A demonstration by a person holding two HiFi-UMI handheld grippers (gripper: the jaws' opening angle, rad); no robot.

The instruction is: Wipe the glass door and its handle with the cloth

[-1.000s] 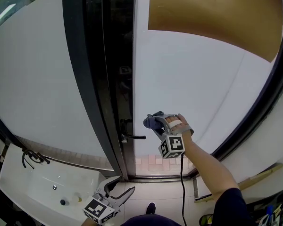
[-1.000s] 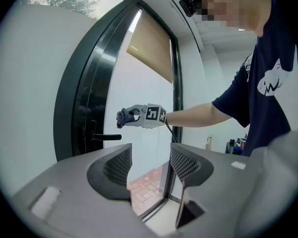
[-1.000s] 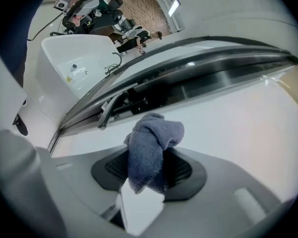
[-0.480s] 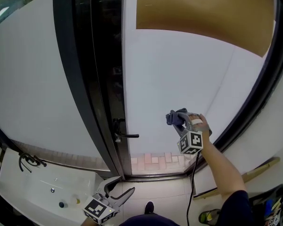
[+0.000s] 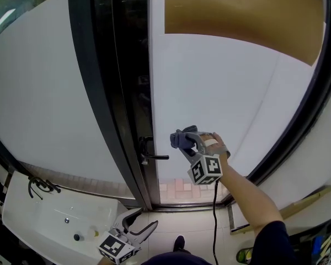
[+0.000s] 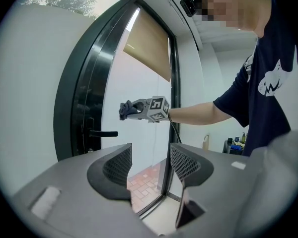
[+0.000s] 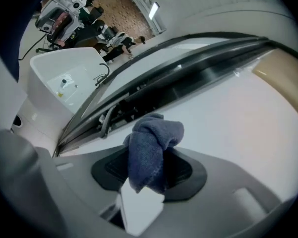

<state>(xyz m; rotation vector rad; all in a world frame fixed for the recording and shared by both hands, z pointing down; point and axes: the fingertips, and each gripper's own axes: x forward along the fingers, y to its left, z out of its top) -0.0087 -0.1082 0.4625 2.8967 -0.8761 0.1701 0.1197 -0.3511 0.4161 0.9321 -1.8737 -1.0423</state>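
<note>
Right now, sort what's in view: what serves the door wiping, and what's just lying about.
For the job: cloth, shut in the right gripper jaws; glass door; door handle.
Just about: white sink; tan blind; left gripper, jaws apart, empty.

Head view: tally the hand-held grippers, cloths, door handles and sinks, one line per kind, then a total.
hand-held grippers: 2, the left hand-held gripper and the right hand-held gripper
cloth: 1
door handle: 1
sink: 1
total: 5
</note>
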